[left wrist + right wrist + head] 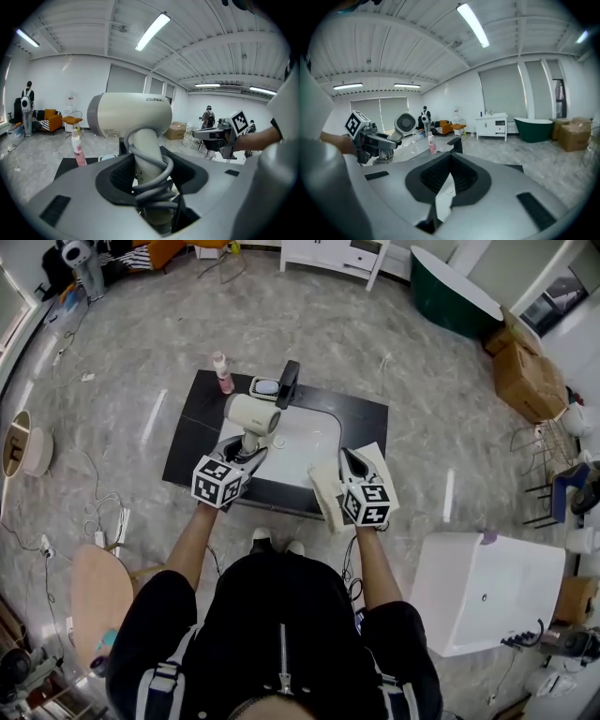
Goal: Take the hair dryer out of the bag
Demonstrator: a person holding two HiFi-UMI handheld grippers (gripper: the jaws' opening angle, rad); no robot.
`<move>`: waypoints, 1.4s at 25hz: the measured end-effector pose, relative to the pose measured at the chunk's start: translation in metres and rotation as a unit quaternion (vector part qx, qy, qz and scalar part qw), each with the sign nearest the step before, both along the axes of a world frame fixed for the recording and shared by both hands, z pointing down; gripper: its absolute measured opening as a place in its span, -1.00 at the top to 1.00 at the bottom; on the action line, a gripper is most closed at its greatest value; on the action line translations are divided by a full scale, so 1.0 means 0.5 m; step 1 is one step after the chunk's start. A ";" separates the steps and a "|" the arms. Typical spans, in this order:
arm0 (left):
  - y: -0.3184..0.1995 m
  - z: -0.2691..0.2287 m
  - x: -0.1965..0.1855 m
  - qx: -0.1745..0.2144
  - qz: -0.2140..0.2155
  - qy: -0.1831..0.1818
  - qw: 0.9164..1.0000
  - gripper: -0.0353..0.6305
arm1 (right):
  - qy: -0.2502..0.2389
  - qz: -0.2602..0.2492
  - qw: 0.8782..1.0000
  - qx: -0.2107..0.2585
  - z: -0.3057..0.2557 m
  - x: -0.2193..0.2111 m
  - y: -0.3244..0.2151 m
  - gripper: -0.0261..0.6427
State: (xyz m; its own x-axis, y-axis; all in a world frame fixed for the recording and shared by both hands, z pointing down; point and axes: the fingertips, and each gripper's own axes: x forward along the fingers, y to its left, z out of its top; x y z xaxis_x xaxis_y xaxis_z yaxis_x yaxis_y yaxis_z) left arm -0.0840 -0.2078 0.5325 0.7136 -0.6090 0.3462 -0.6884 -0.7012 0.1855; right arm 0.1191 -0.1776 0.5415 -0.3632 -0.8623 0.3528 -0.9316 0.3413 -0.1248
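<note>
- Gripping the hair dryer (253, 414) by its cord-wrapped handle, the left tongs (244, 452) hold it upright above the black tabletop (187, 446). The handle runs down into the tongs and the barrel lies crosswise on top.
- Clear of the dryer, the bag (325, 495) lies just to its right.
- Pinched shut on the bag's thin cloth, the right tongs (352, 465) keep it aside, so setting the dryer down looks like the left hand's job.

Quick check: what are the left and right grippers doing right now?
Left gripper: closed on the handle of the hair dryer.
Right gripper: closed on an edge of the cream bag.
</note>
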 end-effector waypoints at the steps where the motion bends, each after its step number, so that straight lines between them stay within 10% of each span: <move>1: -0.001 -0.009 0.000 0.005 -0.001 0.003 1.000 0.21 | -0.002 0.001 1.000 0.006 -0.010 0.001 0.001 0.89; 20: -0.015 -0.125 -0.027 0.076 -0.033 0.050 0.995 0.21 | 0.023 -0.001 0.991 0.129 -0.197 -0.037 0.022 0.89; 35: -0.017 -0.111 -0.035 0.069 -0.040 0.056 0.995 0.21 | 0.003 0.022 0.993 0.115 -0.175 -0.021 0.014 0.89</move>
